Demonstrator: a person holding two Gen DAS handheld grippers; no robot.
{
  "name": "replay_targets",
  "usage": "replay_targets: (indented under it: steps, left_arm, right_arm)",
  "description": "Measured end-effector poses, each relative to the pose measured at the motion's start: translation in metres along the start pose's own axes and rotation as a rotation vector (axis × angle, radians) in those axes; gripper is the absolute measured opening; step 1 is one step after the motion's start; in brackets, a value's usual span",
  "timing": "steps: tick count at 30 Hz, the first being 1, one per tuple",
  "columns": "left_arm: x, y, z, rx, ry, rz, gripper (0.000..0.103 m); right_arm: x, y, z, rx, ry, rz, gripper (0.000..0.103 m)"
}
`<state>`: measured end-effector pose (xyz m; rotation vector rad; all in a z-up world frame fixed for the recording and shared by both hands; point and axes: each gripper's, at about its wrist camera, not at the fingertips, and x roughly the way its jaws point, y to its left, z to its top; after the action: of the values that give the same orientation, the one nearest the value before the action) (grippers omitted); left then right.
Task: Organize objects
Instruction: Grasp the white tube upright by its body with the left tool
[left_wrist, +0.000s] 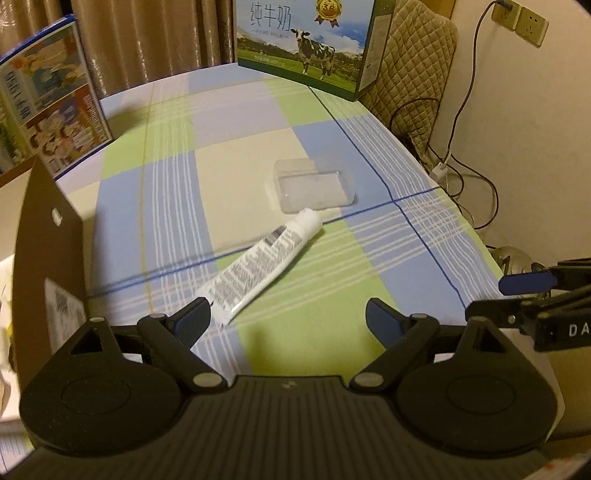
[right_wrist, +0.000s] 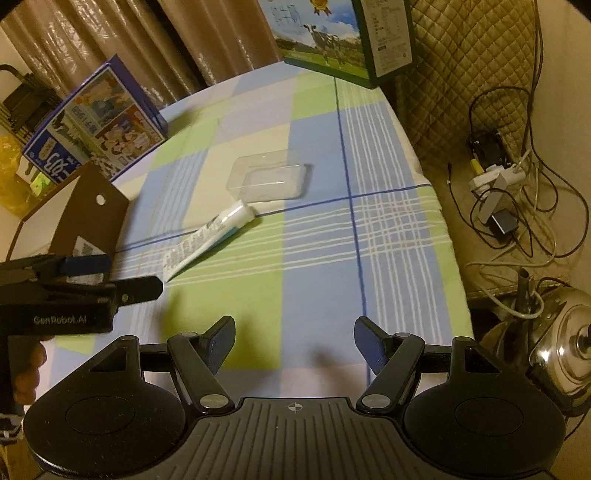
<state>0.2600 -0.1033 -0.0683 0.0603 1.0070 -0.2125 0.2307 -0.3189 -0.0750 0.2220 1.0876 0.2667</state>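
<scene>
tube (left_wrist: 258, 264) lies mid-surface, cap touching clear tray (left_wrist: 314, 184) | light, soft, squashable: grip mid-body | left tongs (left_wrist: 288, 317) wide, empty | right tongs (right_wrist: 294, 341) wide, empty

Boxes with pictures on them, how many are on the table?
2. The milk box with a cow stands at the far edge of the table. The blue box with cartoon pictures stands at the far left edge. More boxes may be hidden outside the views.
</scene>
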Motion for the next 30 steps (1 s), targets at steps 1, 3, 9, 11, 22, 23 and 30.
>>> replay_targets:
  steps: [1,3,9,11,22,23,30]
  left_arm:
    - [0.004,0.0,0.003,0.005,-0.001,-0.003,0.089]
    - [0.014,0.0,0.008,0.018,0.001,-0.006,0.088]
    - [0.047,0.003,0.02,0.042,0.006,-0.016,0.085]
    - [0.058,0.005,0.024,0.043,0.007,-0.021,0.084]
    - [0.096,0.007,0.036,0.118,-0.016,-0.053,0.079]
    - [0.099,0.008,0.036,0.118,-0.011,-0.057,0.077]
    - [0.104,0.012,0.026,0.057,0.047,-0.096,0.055]
  right_arm:
    - [0.002,-0.002,0.002,0.003,0.001,-0.003,0.069]
    - [0.005,-0.006,0.005,0.011,0.004,-0.005,0.069]
    - [0.015,-0.02,0.016,0.039,0.011,-0.024,0.069]
    - [0.017,-0.025,0.019,0.051,0.013,-0.031,0.069]
    - [0.028,-0.047,0.028,0.104,0.03,-0.063,0.069]
    - [0.029,-0.047,0.028,0.107,0.032,-0.065,0.069]
    - [0.035,-0.051,0.029,0.115,0.044,-0.067,0.069]
